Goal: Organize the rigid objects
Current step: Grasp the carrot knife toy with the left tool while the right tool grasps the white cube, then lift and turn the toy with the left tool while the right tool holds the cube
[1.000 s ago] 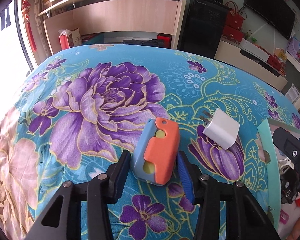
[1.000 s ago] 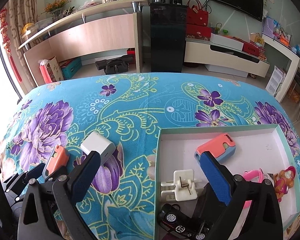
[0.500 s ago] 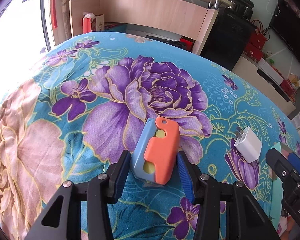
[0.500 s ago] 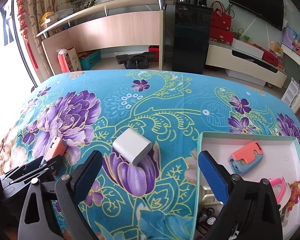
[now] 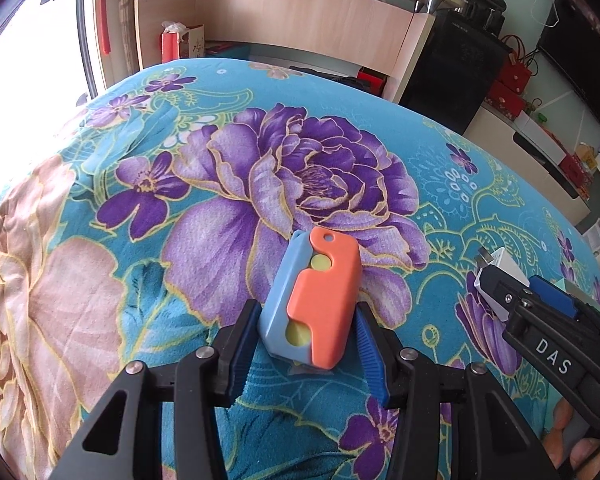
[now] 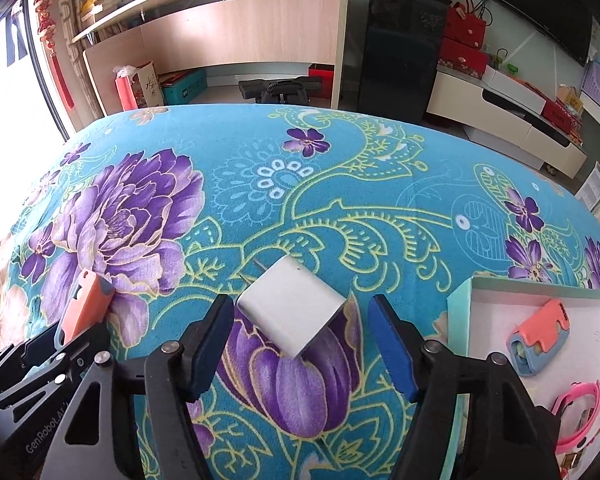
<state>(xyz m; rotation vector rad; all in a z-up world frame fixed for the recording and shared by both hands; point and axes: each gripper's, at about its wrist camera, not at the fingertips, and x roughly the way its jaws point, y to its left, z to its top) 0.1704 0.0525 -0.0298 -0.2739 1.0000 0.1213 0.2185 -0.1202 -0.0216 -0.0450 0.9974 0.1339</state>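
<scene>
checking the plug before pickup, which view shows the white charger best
The right wrist view: the white charger lies whole between the open fingers, prongs visible. The left wrist view shows only a corner behind the right gripper.

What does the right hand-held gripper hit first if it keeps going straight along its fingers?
Most likely the white charger, lying on the floral cloth between its open blue pads; depth is unclear.

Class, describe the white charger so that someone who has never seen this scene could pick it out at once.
Start at the table under the teal floral cloth, and find the purple bud printed left of the white tray. The white charger lies on that bud, between the right gripper's open jaws. It is the only plain white cube with metal prongs; the orange-and-blue toy nearby is coloured.
</scene>
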